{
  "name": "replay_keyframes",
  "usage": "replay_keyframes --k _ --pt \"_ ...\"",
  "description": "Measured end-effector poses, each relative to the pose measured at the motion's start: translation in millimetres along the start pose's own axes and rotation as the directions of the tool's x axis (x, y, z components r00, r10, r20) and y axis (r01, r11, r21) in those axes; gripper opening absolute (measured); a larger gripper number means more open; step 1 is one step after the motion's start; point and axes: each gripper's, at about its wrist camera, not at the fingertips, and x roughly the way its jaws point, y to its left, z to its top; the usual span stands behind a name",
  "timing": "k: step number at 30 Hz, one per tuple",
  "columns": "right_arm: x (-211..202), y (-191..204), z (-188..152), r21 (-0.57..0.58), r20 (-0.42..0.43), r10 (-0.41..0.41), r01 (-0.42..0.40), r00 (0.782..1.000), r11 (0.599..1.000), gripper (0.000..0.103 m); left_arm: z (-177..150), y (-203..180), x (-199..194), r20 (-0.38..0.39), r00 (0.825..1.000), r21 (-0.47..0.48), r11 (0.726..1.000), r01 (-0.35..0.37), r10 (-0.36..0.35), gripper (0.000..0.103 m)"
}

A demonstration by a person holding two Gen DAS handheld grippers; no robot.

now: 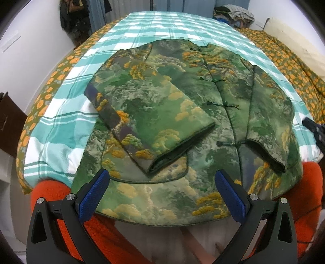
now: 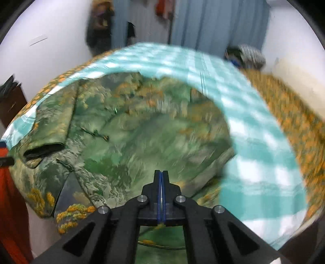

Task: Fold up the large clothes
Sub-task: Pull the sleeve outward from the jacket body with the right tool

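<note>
A green landscape-print jacket [image 1: 182,113] with orange trees and knot buttons lies front-up on a teal checked sheet [image 1: 142,26]. One sleeve [image 1: 146,113] is folded slantwise across its front. The other sleeve [image 1: 270,121] lies along its right side. My left gripper [image 1: 162,173] hangs open over the near hem, its blue pads [image 1: 93,195] wide apart and nothing between them. In the blurred right wrist view, my right gripper [image 2: 161,172] is shut over the jacket [image 2: 132,142] near its right sleeve. No cloth shows between its pads.
An orange-flowered bedspread [image 1: 300,67] borders the sheet on both sides. Orange-red fuzzy cloth [image 1: 50,193] lies at the bed's near edge. A pile of clothes [image 1: 233,14] sits at the far right corner. Dark wooden furniture [image 1: 10,121] stands at the left, with curtains [image 2: 213,22] behind.
</note>
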Motion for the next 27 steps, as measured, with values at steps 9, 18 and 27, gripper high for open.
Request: replay_keyframes --k 9,18,27 --pt "45.7 83.9 -25.8 -0.187 -0.098 0.157 -0.173 0.983 0.967 0.072 -4.3 3.3 -7.3 -0.003 1.0 -0.029 1.0 0.0 0.0 0.103" --pt "37.0 39.8 -12.4 -0.038 -0.027 0.06 -0.061 0.998 0.997 0.007 -8.2 12.6 -5.5 -0.019 0.999 -0.031 0.999 -0.03 0.029 0.103" --pt "-64.4 -95.3 27.1 0.179 0.177 -0.156 0.124 0.972 0.976 0.007 4.2 11.8 -15.6 0.038 0.999 -0.005 1.0 -0.018 0.018 0.103"
